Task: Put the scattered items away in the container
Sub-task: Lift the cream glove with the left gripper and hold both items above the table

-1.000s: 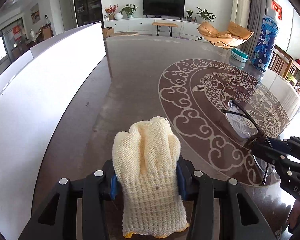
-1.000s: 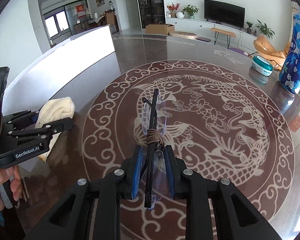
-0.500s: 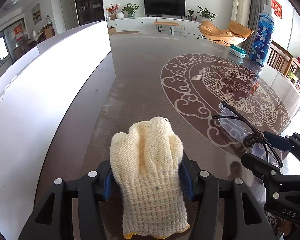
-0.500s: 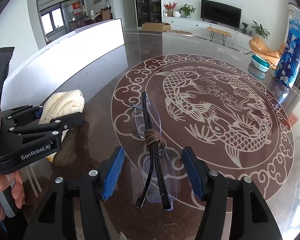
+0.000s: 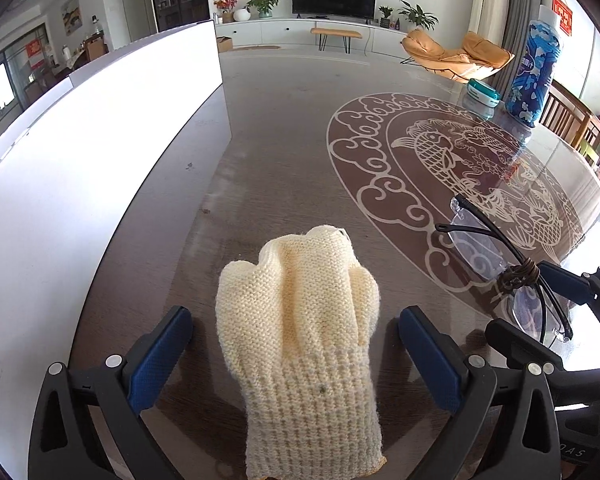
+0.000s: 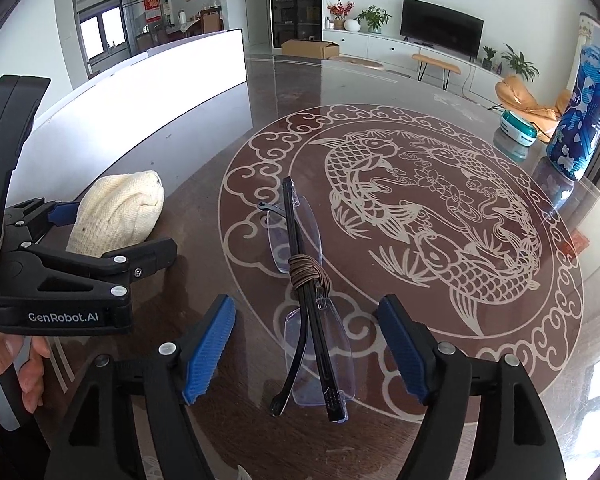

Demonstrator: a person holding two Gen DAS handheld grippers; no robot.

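Colours and patterns on the table.
Cream knitted glove (image 5: 300, 320); black-framed, clear-lensed glasses (image 6: 308, 300) bound with brown cord; dark brown table (image 6: 440, 152) with pale fish-and-cloud roundel; blue, white-patterned bottle (image 6: 584, 120); blue gripper pads (image 6: 210, 352).

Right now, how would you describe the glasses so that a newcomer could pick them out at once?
Start at the dark table with the pale fish medallion. On the medallion's near scrolled rim, between the right gripper's open blue fingers, lie the folded glasses. Unlike the cream knitted glove beside them, they have clear lenses, black arms and a brown cord wound round the middle.
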